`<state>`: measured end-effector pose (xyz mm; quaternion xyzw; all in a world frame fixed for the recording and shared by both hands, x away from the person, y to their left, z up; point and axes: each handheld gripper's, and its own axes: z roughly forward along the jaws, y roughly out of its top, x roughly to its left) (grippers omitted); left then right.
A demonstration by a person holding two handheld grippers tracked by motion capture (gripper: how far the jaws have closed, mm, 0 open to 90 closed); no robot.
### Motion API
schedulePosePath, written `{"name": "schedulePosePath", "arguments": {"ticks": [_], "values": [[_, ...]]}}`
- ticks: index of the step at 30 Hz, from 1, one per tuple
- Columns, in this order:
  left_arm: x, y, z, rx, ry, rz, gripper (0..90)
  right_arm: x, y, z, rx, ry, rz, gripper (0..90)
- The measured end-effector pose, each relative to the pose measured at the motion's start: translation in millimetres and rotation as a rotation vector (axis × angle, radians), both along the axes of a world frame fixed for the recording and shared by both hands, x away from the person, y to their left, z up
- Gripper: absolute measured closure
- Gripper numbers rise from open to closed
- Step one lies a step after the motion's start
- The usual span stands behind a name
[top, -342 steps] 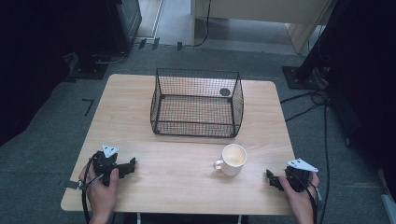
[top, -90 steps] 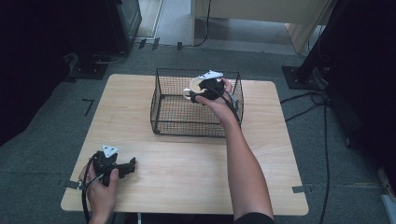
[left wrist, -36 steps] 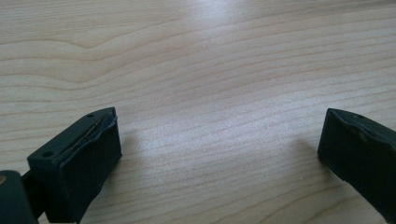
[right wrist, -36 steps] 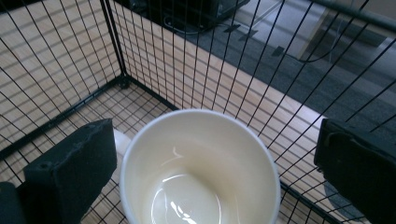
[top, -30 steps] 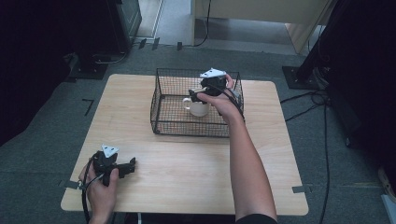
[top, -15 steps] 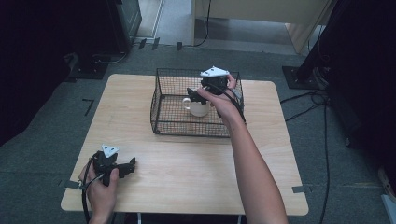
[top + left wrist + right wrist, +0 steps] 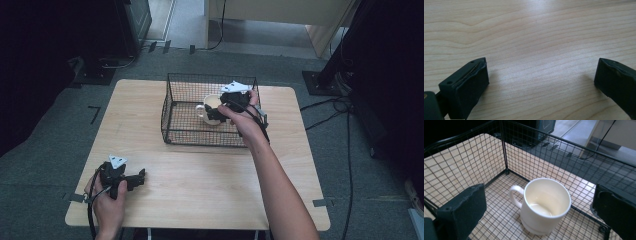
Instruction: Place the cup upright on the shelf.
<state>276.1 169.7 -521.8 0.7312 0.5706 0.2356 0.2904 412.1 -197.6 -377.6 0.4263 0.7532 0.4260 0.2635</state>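
Right gripper view: a cream mug point(image 7: 544, 205) stands upright on the floor of a black wire basket point(image 7: 499, 157), centred between the two jaws, which are spread wide and touch neither side of it; its handle points toward the left jaw. From the high view, the right gripper point(image 7: 216, 113) reaches into the basket on a wooden table point(image 7: 200, 190), beside the mug. The left gripper point(image 7: 141, 176) rests near the table's front left corner, jaws wide apart over bare wood.
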Motion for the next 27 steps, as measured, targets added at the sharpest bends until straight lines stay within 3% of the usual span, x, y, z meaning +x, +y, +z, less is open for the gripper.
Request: {"name": "schedulePosePath", "arguments": {"ticks": [6, 27], "values": [[0.1, 0.1, 0.0, 0.001, -0.001, 0.000, 0.0, -23.2, -7.9, -3.4, 0.002, -0.007, 0.018, 0.0], [0.1, 0.1, 0.0, 0.001, -0.001, -0.001, 0.0, -82.3, -43.7, -17.6, -0.015, -0.038, -0.005, 0.0]]}}
